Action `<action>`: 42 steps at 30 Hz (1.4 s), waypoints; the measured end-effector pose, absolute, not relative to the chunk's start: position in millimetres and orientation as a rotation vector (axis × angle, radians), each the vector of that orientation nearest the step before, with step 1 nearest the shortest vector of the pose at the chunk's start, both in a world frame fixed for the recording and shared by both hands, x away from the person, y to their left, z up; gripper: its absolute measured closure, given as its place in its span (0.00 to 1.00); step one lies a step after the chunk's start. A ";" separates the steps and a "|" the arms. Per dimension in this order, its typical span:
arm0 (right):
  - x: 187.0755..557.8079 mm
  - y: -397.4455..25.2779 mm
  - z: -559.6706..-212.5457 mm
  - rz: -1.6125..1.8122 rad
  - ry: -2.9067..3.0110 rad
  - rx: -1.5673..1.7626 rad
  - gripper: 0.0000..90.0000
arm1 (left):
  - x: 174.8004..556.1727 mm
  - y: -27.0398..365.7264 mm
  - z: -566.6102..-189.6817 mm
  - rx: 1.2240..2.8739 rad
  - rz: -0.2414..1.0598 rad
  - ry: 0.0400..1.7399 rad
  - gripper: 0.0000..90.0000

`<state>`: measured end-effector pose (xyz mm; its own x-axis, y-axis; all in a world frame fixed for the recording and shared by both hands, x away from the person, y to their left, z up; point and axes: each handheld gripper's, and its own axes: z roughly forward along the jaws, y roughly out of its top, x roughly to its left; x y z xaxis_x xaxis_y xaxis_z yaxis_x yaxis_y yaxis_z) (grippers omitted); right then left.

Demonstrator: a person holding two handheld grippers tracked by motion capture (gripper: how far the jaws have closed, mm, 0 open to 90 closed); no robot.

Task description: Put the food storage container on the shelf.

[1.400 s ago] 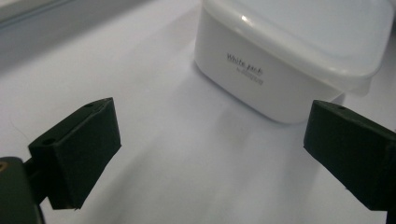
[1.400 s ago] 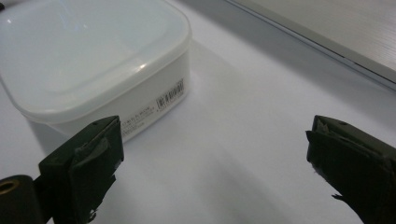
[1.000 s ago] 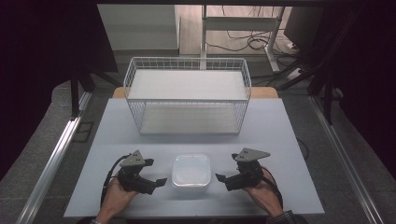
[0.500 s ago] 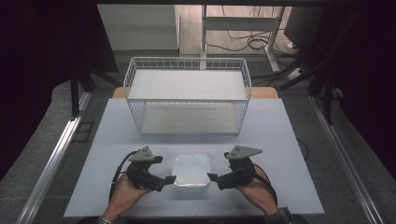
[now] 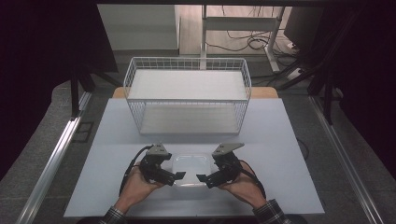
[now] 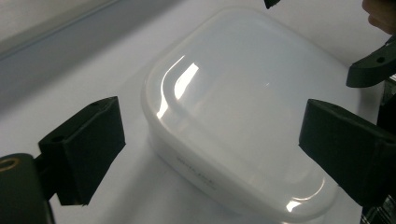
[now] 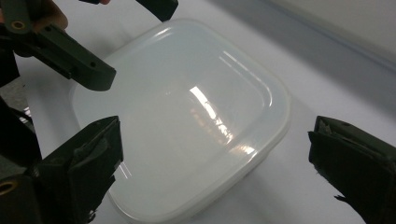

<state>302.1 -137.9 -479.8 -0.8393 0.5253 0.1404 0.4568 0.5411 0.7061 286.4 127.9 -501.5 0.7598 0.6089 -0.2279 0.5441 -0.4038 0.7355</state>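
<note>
On the pale grey surface (image 5: pixel 280 140), before the white wire basket (image 5: pixel 187 95), I see the translucent white lidded plastic container (image 5: pixel 190 170). My left hand-held gripper (image 5: pixel 176 175) and right hand-held gripper (image 5: pixel 201 178) flank it, jaws spread wide, gripping nothing.

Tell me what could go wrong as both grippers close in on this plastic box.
The lidded plastic box looks smooth and glossy, so the open left gripper and right gripper may slip off its rounded sides. Uneven pressure could slide it across the table. The facing jaws might also collide over the lid.
</note>
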 end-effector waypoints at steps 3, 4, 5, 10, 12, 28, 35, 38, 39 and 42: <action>303.6 -140.0 -487.0 1.178 2.699 0.901 0.06 | 285.1 132.0 -504.8 2.050 0.029 0.867 0.16; 304.7 -142.4 -488.8 1.210 2.717 0.952 0.10 | 284.5 132.5 -505.3 2.043 0.013 0.870 0.20; 305.0 -143.5 -489.3 1.225 2.734 0.981 0.14 | 283.6 134.1 -506.5 2.027 -0.038 0.882 0.23; 304.3 -148.3 -491.2 1.262 2.801 1.072 0.23 | 278.7 137.1 -506.2 2.023 -0.086 0.906 0.29; 300.7 -153.7 -486.9 1.254 2.805 1.089 0.35 | 274.6 139.7 -503.3 2.024 -0.096 0.920 0.39; 286.4 -171.6 -472.5 1.369 2.590 1.155 0.79 | 257.9 151.6 -494.8 1.902 -0.003 0.976 0.81; 281.8 -173.1 -470.4 1.367 2.513 1.135 0.87 | 255.6 146.5 -494.1 1.907 0.080 0.985 0.89; 282.6 -173.3 -470.6 1.373 2.510 1.142 0.87 | 255.6 146.1 -493.5 1.903 0.091 0.987 0.89; 282.8 -173.0 -469.7 1.379 2.499 1.137 0.87 | 255.6 146.6 -491.9 1.889 0.099 0.989 0.89; 282.9 -172.8 -467.5 1.392 2.483 1.128 0.87 | 255.8 147.4 -489.1 1.877 0.112 0.986 0.89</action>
<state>282.9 -172.8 -467.5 -0.7261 0.6324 0.2700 0.5602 0.3165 0.7655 255.8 147.4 -489.1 0.6671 0.6706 -0.3244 0.5812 -0.1961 0.7898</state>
